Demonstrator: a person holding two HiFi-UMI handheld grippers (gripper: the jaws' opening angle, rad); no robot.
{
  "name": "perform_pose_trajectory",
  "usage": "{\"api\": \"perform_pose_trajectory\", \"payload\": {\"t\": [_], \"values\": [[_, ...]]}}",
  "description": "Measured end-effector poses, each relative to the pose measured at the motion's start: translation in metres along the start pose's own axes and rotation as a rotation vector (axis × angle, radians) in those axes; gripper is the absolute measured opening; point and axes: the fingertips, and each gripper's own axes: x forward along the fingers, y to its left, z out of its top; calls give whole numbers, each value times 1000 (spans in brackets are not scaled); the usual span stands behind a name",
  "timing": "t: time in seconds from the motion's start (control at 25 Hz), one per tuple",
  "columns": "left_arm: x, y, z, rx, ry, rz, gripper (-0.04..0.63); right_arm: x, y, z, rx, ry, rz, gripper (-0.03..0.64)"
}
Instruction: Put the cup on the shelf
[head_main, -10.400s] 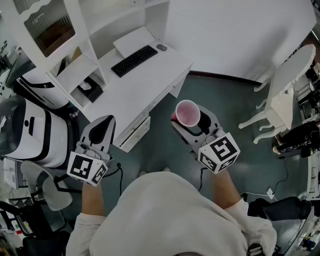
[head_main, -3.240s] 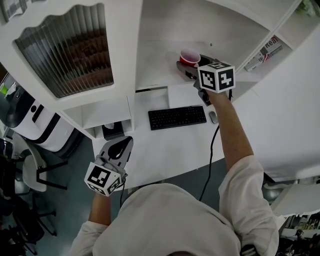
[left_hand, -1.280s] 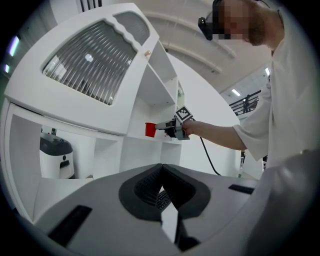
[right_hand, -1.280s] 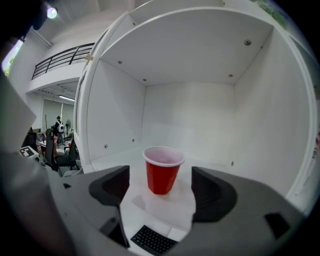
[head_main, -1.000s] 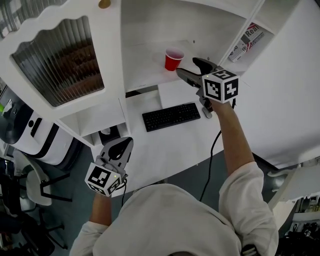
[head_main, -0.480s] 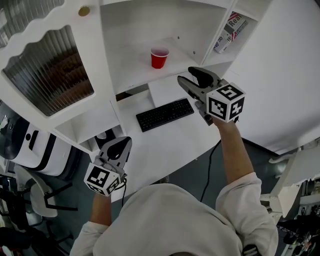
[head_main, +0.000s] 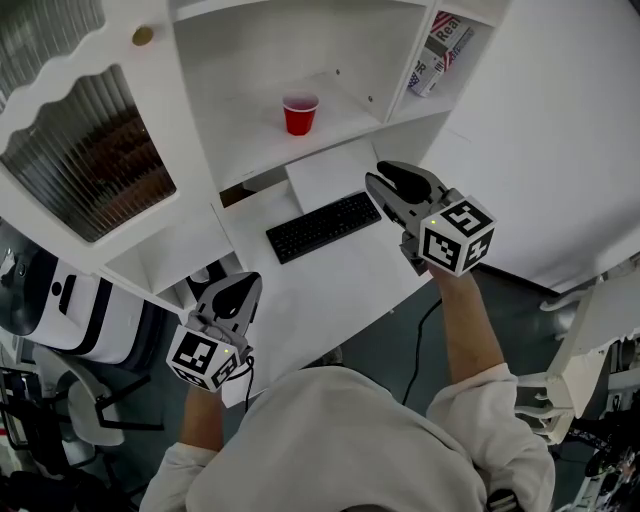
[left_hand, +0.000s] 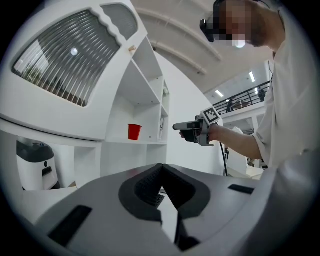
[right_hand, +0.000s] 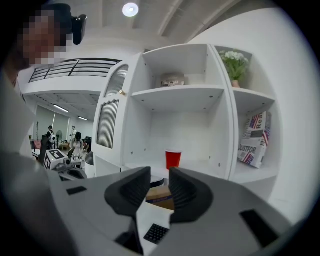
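The red cup (head_main: 299, 113) stands upright on the white shelf (head_main: 250, 135), alone and free of both grippers; it also shows as the cup (left_hand: 134, 131) and the cup (right_hand: 173, 159). My right gripper (head_main: 386, 181) hovers over the desk's right end, well back from the cup and pointing toward the shelf. Its jaws have just been closing; a narrow gap is left and nothing is between them, as the right gripper (right_hand: 160, 176) shows. My left gripper (head_main: 240, 290) hangs at the desk's front edge, fingertips together, empty.
A black keyboard (head_main: 323, 226) lies on the white desk (head_main: 330, 285) below the shelf. A printed book (head_main: 443, 48) leans in the compartment to the right. A cabinet door with ribbed glass (head_main: 85, 150) stands at the left, a white machine (head_main: 45, 300) beside it.
My right gripper has drawn back from the shelf toward me and its jaws have narrowed. The cup stays standing on the shelf. The left gripper has kept its place.
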Motion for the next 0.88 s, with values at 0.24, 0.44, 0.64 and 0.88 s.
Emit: {"api": "perform_pose_trajectory", "payload": {"t": [0.24, 0.44, 0.64, 0.88], "values": [[1, -5, 4, 8, -2, -6, 1, -23, 5, -11, 18, -13, -19, 90], [0, -9, 5, 11, -3, -10, 1, -39, 10, -19, 46, -30, -25, 36], [-3, -13, 4, 19, -6, -16, 1, -53, 19, -25, 61, -45, -29, 5], [-8, -20, 7, 27, -10, -23, 2, -67, 32, -31, 74, -60, -26, 5]]}}
